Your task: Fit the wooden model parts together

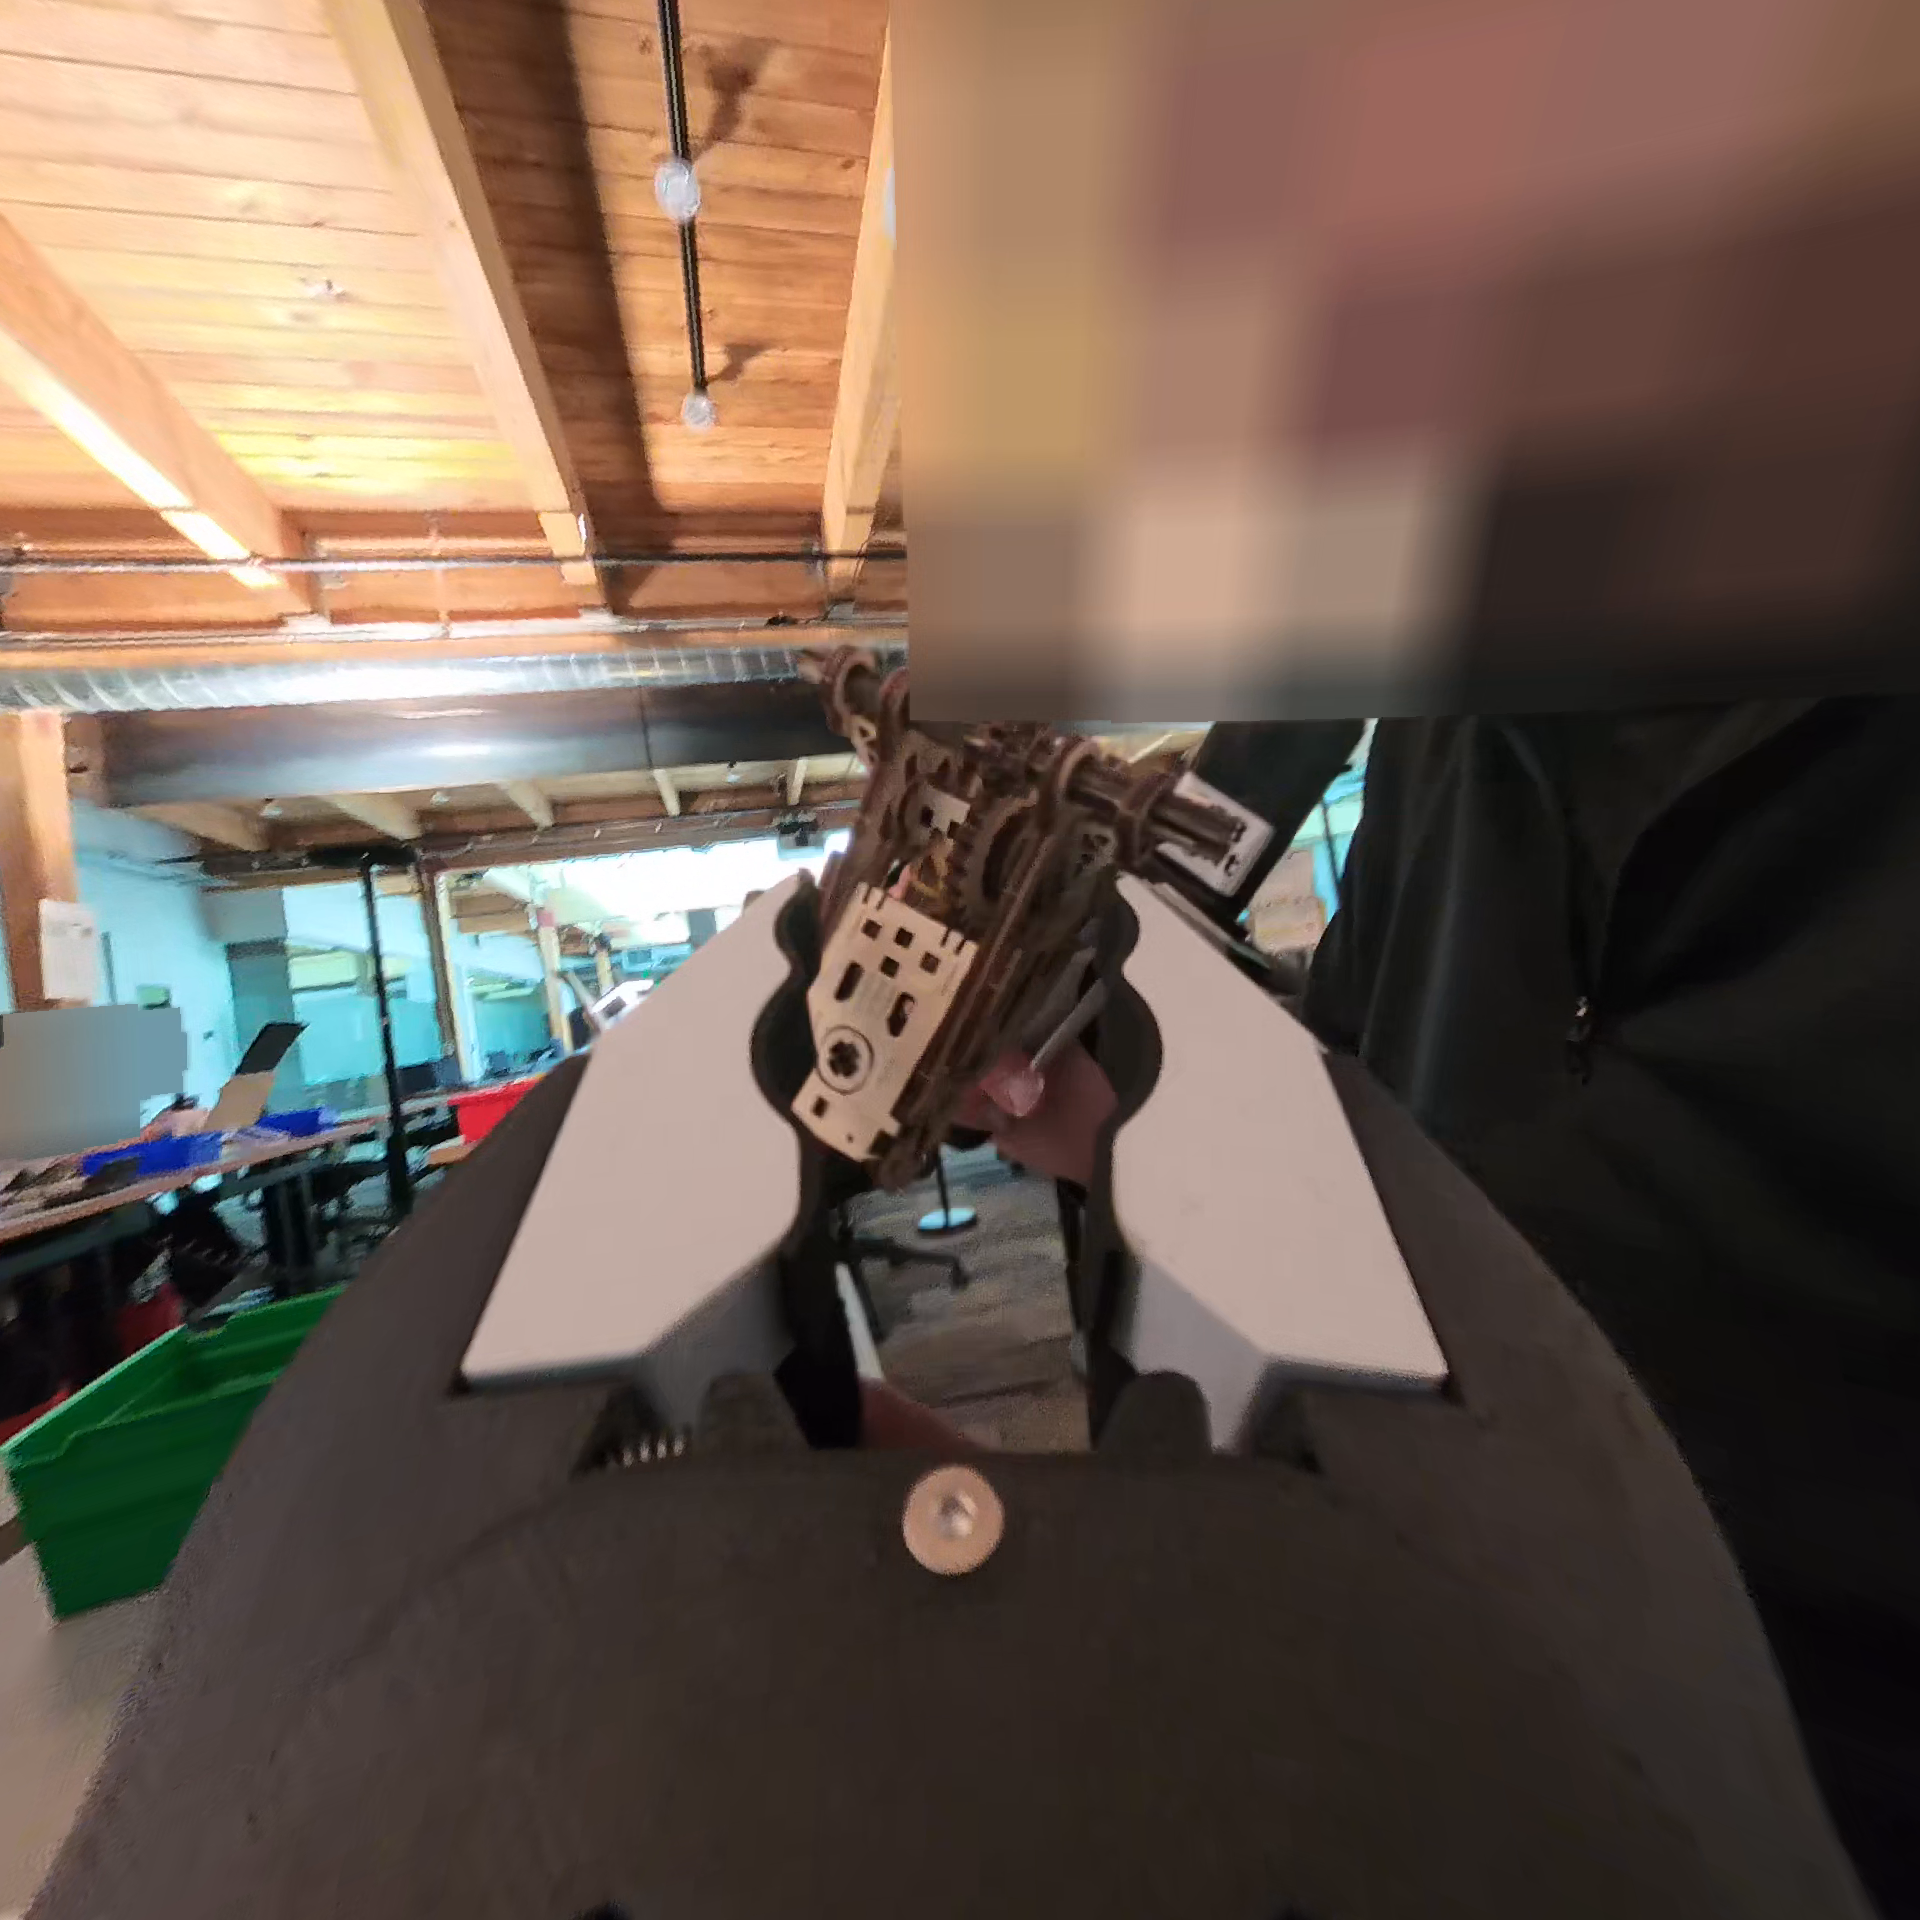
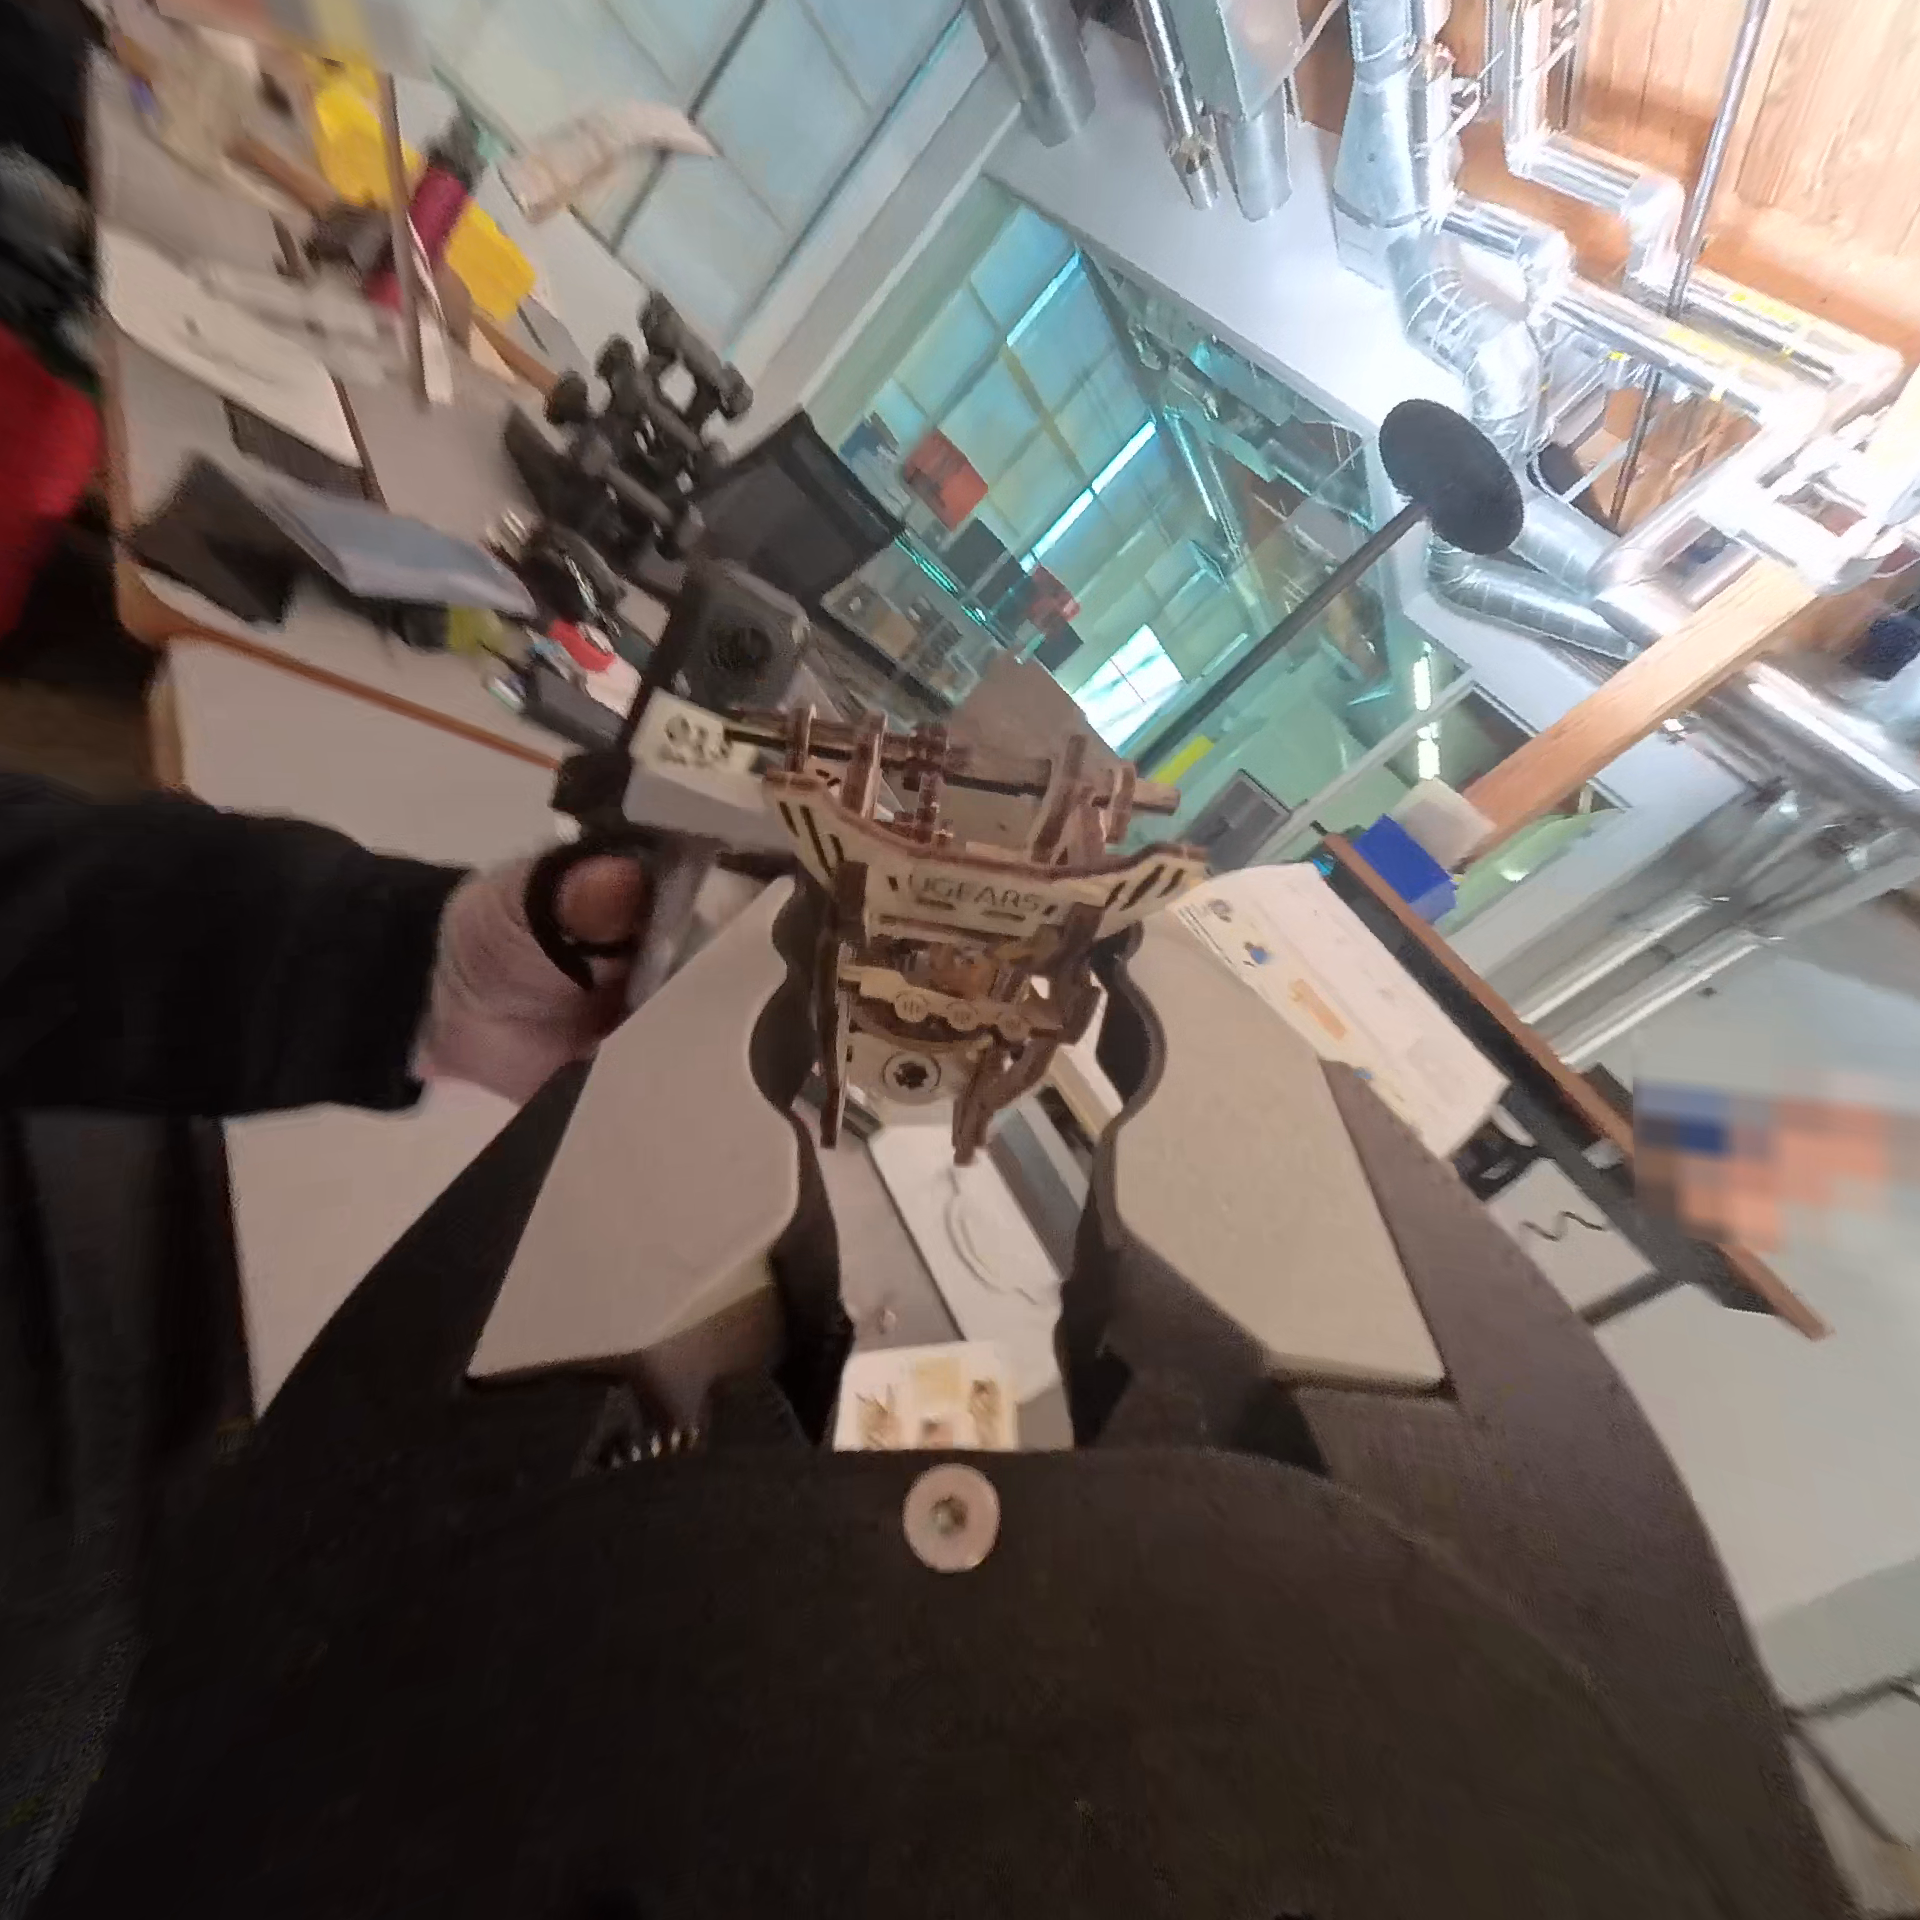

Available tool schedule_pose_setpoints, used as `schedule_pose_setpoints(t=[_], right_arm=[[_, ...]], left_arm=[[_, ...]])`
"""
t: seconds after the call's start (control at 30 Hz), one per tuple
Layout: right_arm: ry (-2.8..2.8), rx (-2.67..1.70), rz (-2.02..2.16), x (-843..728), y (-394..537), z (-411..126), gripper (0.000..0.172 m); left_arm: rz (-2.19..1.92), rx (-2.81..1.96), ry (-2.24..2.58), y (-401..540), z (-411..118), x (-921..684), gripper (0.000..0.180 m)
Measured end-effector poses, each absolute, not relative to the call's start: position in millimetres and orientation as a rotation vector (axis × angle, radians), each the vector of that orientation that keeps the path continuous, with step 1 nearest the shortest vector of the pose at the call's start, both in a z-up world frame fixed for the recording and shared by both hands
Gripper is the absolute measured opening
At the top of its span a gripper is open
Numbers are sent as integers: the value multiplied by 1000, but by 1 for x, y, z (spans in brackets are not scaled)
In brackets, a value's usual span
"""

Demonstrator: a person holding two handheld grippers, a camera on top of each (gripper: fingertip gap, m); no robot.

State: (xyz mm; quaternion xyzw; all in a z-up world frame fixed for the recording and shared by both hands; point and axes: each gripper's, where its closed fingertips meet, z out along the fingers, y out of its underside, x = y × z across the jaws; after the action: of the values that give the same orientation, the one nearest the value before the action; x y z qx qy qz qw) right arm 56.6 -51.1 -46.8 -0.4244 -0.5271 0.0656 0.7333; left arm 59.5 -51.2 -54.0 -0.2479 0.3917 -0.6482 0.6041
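Both grippers clamped the same laser-cut pale plywood model with brown gears and axles (image 2: 951, 914), held up in the air between them, away from the tables. Right gripper (image 2: 951, 997) gripped its lower frame, pads pressed on either side. Left gripper (image 1: 951, 997) held the model's slotted side plate; its fingers (image 2: 686, 774) showed in the right view against one end of the axle. Judgement: to seat the part well, keep one gripper steady as an anchor and push straight along the axle, no twisting, since thin plywood tabs could snap. Nearby: green plastic bin (image 1: 156, 1455), white instruction sheet (image 2: 1351, 997) on a desk, cluttered workbench (image 2: 312, 364). The person's dark sleeve (image 2: 208, 935) crowded the left side.
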Motion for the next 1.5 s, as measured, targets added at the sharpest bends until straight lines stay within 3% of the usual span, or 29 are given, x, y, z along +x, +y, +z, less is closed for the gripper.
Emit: schedule_pose_setpoints(t=[0.5, 0.53, 0.57, 0.9, 1.0, 1.07, 1.13, 1.27, 1.5], right_arm=[[-1242, -750, -256, 72, -32, -66, 50], [-1244, -742, -288, 73, -31, -66, 50], [-1247, -740, -304, 73, -30, -67, 50], [-1261, -688, -386, 74, -26, -75, 50], [-1280, -695, -376, 73, -24, -80, 50], [-1285, -710, -358, 74, -23, -83, 51], [-1276, -766, -267, 77, -20, -84, 50], [-1271, -928, 72, 84, -19, -85, 51], [-1334, -1102, 353, 89, -17, -100, 51]], left_arm=[[-1261, -884, 910, -20, -84, 39, 60], [-1275, -886, 926, -21, -85, 37, 75], [-1286, -906, 923, -20, -87, 36, 76], [-1255, -1012, 965, -20, -77, 60, 69], [-1277, -1041, 1007, -26, -78, 76, 50], [-1272, -1047, 1028, -28, -80, 85, 47], [-1237, -1064, 1014, -24, -80, 90, 57], [-990, -1039, 1076, -22, -79, 92, 92], [-488, -998, 1234, -17, -68, 99, 98]])
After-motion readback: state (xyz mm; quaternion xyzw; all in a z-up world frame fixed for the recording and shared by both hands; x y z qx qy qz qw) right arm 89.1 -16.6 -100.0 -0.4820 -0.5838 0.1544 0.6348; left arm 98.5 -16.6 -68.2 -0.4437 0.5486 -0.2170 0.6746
